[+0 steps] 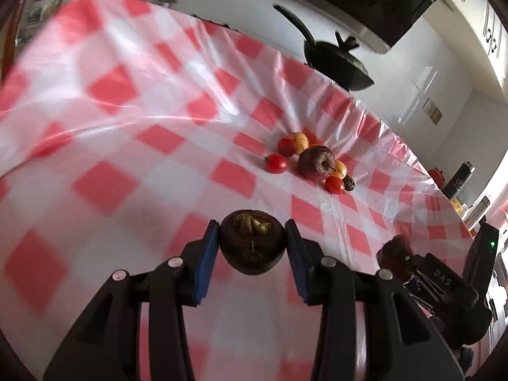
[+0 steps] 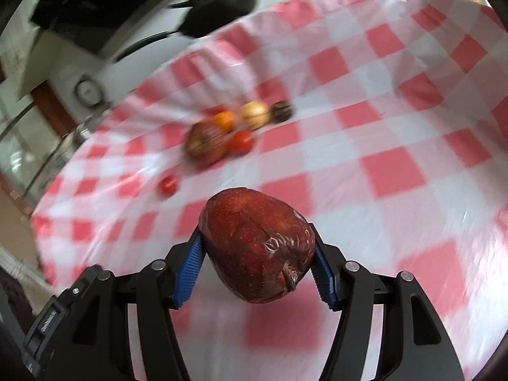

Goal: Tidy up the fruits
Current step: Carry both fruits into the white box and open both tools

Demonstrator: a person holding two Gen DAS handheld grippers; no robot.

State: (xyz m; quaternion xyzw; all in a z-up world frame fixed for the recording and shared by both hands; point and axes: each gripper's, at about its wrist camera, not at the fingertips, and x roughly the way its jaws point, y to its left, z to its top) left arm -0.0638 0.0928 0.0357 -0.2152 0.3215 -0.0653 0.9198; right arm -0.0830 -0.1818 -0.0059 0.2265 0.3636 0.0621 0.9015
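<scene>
Three red tomatoes [image 1: 276, 163], two wrinkled apples [image 1: 316, 162] – perhaps two yellowish fruits [image 1: 300, 142], two dark ones [image 1: 251, 241].

Red-and-white checked tablecloth [image 1: 127, 120] under a loose cluster of fruits [image 1: 312, 163], tomatoes [image 1: 276, 163] among them.

Both grippers: black plastic linkage arms, silver round pivot screws, blue ribbed pads [image 2: 190, 270] on the fingers. Right gripper [image 1: 393, 254] housing in left wrist view reads "DAS", green LED lit beside it.
</scene>
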